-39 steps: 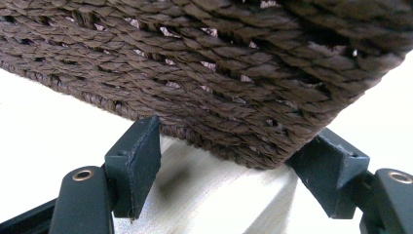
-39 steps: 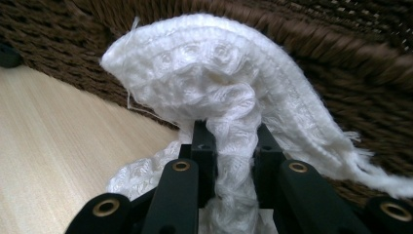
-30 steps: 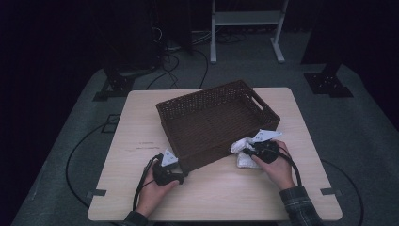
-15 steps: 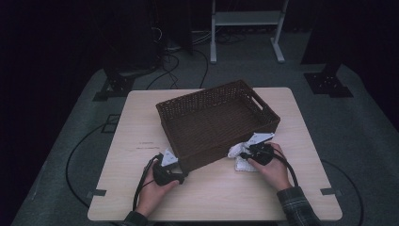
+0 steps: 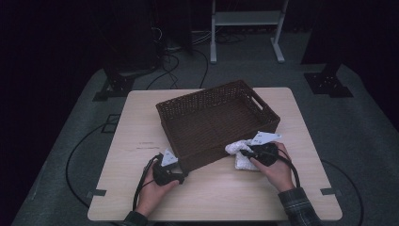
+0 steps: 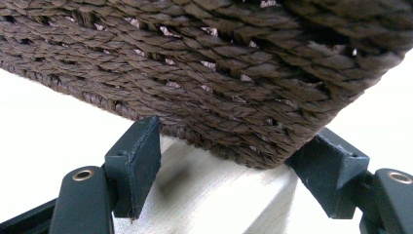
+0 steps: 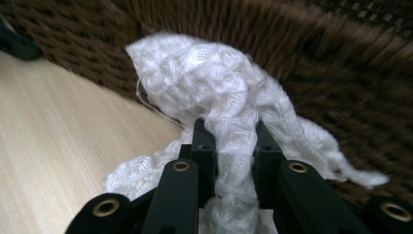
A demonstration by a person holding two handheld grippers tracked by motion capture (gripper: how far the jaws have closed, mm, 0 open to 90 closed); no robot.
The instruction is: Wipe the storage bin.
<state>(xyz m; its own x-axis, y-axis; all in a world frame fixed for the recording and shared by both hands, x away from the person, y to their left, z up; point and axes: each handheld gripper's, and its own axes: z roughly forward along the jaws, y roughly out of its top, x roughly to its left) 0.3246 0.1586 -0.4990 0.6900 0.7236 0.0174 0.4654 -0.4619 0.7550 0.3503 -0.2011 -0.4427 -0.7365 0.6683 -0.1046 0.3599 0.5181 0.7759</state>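
Note:
A dark brown woven basket [image 5: 207, 150] stands slantwise on the light wooden table [image 5: 136, 136]. My left gripper [image 5: 182, 173] is at the basket's near left corner. In the left gripper view its fingers [image 6: 139, 156] press that corner [image 6: 234, 107] from both sides, low at the base. A white knitted cloth [image 5: 237, 149] hangs bunched against the basket's front wall, towards its right end. My right gripper [image 5: 245, 153] is shut on the cloth. In the right gripper view the cloth [image 7: 209, 78] bulges above the gripper [image 7: 229, 134], and its tails drape to the table.
The basket's inside looks empty from above; a handle slot [image 5: 258, 100] is cut in its right end wall. A cable [image 5: 141, 181] trails from each gripper over the table's front. Bare tabletop lies left of the basket and along the near edge.
My right gripper has lifted the white cloth a little and brought it left, closer to the basket's front wall. The left gripper and the basket have kept still.

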